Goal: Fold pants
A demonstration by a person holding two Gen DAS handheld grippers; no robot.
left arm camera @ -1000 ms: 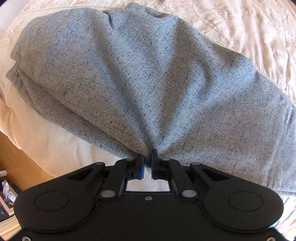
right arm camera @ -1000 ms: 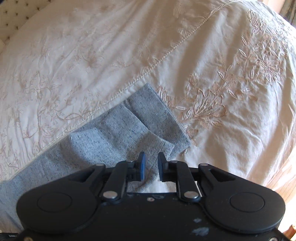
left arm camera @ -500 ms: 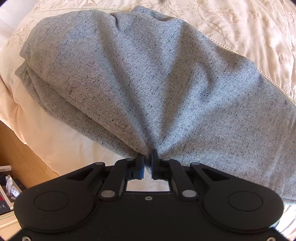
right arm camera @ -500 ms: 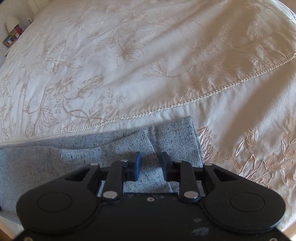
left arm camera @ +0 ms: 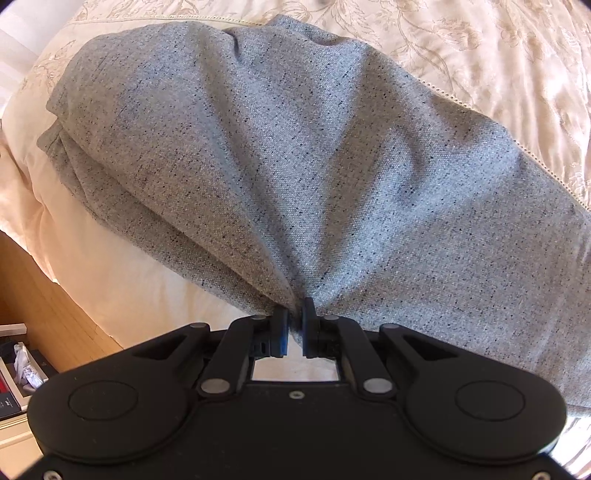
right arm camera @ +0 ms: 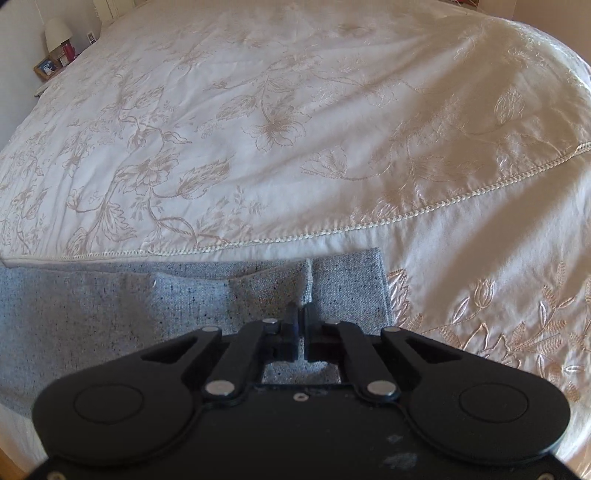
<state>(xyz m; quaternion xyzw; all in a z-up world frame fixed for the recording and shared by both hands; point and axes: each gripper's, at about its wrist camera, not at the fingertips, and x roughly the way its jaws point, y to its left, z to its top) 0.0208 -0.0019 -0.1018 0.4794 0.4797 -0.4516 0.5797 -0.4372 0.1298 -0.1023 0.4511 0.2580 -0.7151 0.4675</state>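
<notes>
1. Pinching a gathered bunch of the grey speckled pants (left arm camera: 295, 166), the left tool (left arm camera: 294, 325) has its jaws pressed onto the cloth, and creases fan out ahead of the tips.
2. Ahead of the left tool the pants lie in a wide, layered mound on the cream embroidered bedspread (left arm camera: 517, 66); stacked fabric edges show at the far left of the mound.
3. Left of and below the left tool, the wooden bed frame (left arm camera: 48, 295) shows, with a few small items on a low shelf beside it that are too small to name.
4. The right tool (right arm camera: 302, 325) has its jaws drawn together on a raised pleat of the pants (right arm camera: 184, 306) at the hem end; the pleat stands up just ahead of the tips.
5. The hem's straight edge ends just right of the right tool, and the leg stretches away to its left, flat on the bedspread (right arm camera: 295, 110).
6. Far ahead and to the left of the right tool, past the bed, stand a lamp (right arm camera: 57, 31) and a framed photo (right arm camera: 47, 68).
</notes>
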